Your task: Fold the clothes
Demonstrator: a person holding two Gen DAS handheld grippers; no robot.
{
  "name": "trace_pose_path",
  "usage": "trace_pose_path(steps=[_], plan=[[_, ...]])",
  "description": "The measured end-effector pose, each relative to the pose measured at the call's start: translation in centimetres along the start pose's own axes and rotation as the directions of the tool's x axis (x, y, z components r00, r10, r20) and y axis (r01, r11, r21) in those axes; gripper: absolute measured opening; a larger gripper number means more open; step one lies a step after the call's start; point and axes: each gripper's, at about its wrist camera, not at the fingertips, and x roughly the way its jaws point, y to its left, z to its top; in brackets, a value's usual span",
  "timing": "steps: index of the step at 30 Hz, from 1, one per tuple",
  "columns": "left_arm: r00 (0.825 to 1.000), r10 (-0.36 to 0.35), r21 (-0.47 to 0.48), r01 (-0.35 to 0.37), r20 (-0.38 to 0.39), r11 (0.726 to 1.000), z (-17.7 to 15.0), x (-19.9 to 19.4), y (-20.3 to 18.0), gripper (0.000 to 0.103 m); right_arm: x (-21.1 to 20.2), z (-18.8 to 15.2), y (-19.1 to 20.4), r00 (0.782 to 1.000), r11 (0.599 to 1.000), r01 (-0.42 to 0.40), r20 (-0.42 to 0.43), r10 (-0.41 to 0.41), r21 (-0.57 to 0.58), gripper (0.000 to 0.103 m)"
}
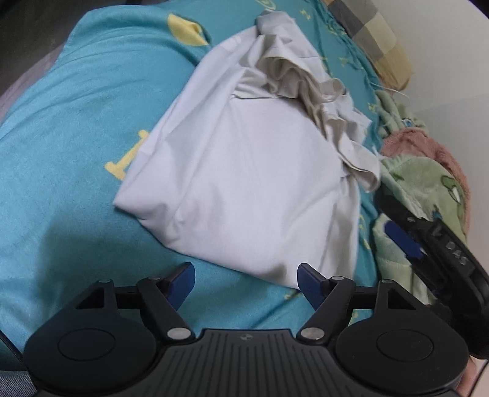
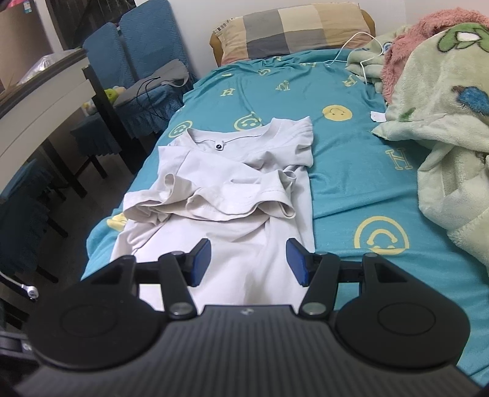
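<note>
A pale grey T-shirt [image 2: 232, 183] is laid on a teal bedsheet [image 2: 351, 171] printed with yellow smiley faces and letters; all positions below are given relative to the T-shirt. Its collar, marked by a small dark round tag, is turned toward the far end of the bed, and both sleeves are seen folded inward and bunched across the chest, so that the body is narrowed to a long strip. The hem end lies nearest the cameras. The left gripper [image 1: 246, 282] is held just short of the T-shirt's near corner, above the bare sheet; its blue-padded jaws are spread apart with nothing between them, and no cloth is touched by the pads. The right gripper [image 2: 247, 262] is poised over the lower body of the T-shirt, its jaws likewise parted and empty, the fabric lying flat below and between them; contact with the cloth cannot be made out. In the left wrist view the right gripper [image 1: 406, 241] is seen beside the T-shirt's right edge, in front of a pale green plush blanket [image 2: 443, 128]. That blanket is heaped well to the right of the T-shirt, with a pink fleece [image 2: 434, 27] behind it. Beyond the collar, at the head of the bed, a checked pillow [image 2: 290, 30] is noted, with a white cable [image 2: 351, 42] trailing near it. To the left of the T-shirt, off the bed, blue-covered chairs [image 2: 131, 39] and a dark-legged table [image 2: 45, 91] are observed.
</note>
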Motion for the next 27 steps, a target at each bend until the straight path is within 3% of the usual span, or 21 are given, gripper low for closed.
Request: trace_pose_path(steps=[3,8,13,19,21,25,27], plan=[[0.998,-0.028,-0.082,0.033,0.057,0.996,0.7,-0.2,1.3,0.073,0.0,0.1,-0.2,1.0,1.0,-0.006,0.001,0.006,0.02,0.057],[0.983,-0.11,-0.272,0.146,0.146,0.951,1.3,-0.5,3.9,0.066,-0.3,0.3,-1.9,0.998,0.984,-0.059,-0.006,0.061,0.167,0.057],[0.968,-0.136,-0.288,0.194,0.209,0.938,0.9,-1.3,4.2,0.054,-1.2,0.1,-3.4,0.979,0.915,-0.19,-0.002,0.204,0.355,0.059],[0.94,-0.212,-0.226,0.275,0.267,0.935,0.9,-2.4,3.0,0.056,-0.5,-1.7,-3.2,0.908,0.76,-0.321,-0.045,0.417,0.565,0.058],[0.932,-0.229,-0.193,0.288,0.282,0.938,1.0,-2.6,2.4,0.056,0.3,-2.9,-3.0,0.877,0.693,-0.325,-0.068,0.475,0.644,0.058],[0.929,-0.237,-0.173,0.293,0.283,0.941,1.3,-2.4,1.9,0.056,2.6,-5.8,-2.7,0.793,0.527,-0.299,-0.1,0.6,0.796,0.058],[0.93,-0.238,-0.169,0.292,0.281,0.941,1.4,-2.1,1.7,0.056,3.5,-7.2,-2.3,0.773,0.483,-0.263,-0.117,0.624,0.835,0.058]])
